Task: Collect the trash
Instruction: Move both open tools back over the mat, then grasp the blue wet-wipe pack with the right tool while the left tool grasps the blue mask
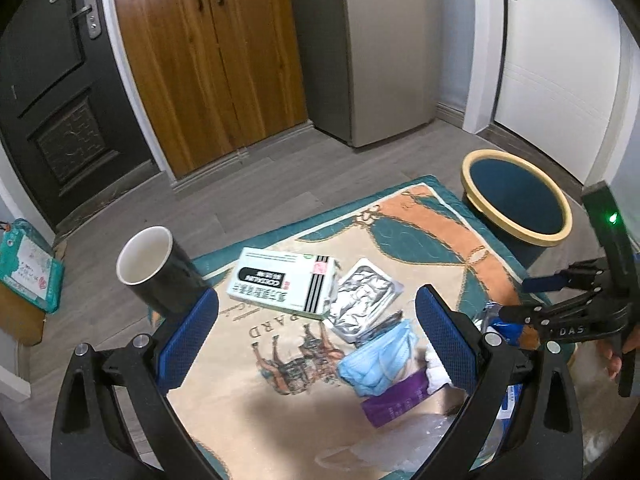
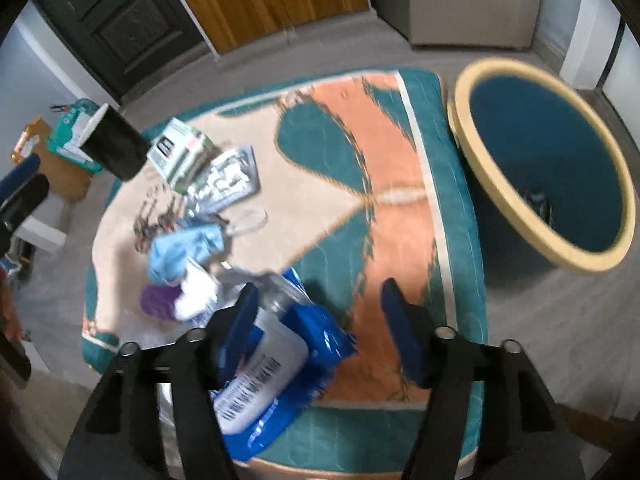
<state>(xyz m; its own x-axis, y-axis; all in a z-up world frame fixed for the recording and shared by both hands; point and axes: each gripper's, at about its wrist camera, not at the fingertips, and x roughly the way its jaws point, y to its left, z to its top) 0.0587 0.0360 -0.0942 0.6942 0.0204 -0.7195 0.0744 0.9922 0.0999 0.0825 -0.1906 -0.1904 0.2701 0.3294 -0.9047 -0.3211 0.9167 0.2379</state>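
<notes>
the blue wrapper, a crinkly foil pack with a white barcoded label, is lying at the near edge of the round patterned mat, right under the right gripper. it is looking light, thin and glossy, so it will probably be slipping and buckling rather than resisting a squeeze; a pinch across its puffed middle or a bunched fold is likely holding better than one on the slick flat label. its long axis is running from the near left of the right wrist view up toward the mat's middle, with the label end pointing back at the camera.

the right gripper's jaws are standing about halfway apart; the left pad is lying against or just over the wrapper's upper edge and the right pad is well clear over bare mat, so nothing is being held yet. motion blur is keeping the exact contact uncertain.

just beyond the wrapper, a white wad, a purple packet and a crumpled blue face mask are sitting bunched together. farther out, a silver foil pouch and a white medicine box are lying side by side, with a black cup at the mat's far left.

the left gripper is hanging wide open over the mask and pouch, gripping nothing. the teal bin with its cream rim is waiting just off the mat's right edge.
</notes>
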